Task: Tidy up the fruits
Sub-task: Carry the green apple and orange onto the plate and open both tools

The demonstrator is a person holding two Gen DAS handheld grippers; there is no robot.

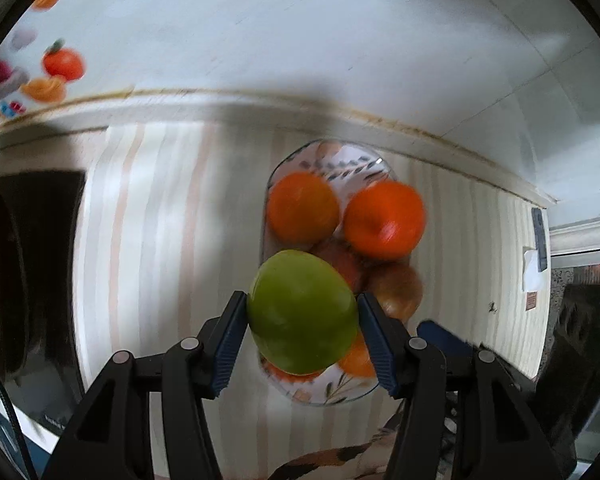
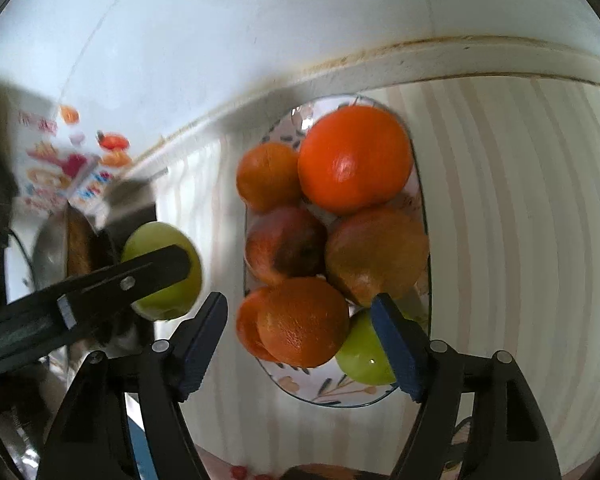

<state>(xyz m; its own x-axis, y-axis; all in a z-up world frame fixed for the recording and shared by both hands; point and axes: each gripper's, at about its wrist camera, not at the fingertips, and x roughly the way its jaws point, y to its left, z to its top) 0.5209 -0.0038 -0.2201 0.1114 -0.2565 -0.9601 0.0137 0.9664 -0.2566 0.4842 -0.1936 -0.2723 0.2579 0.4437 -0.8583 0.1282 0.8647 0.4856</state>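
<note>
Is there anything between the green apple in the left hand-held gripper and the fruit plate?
Nothing visible. The green apple, clamped in the left hand-held gripper, hangs beside the plate with only striped tablecloth between.

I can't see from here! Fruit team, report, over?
Left gripper shut on green apple, up off the plate. Right gripper open, empty, over the piled fruit. Second green apple on plate. Nothing blocking.
</note>
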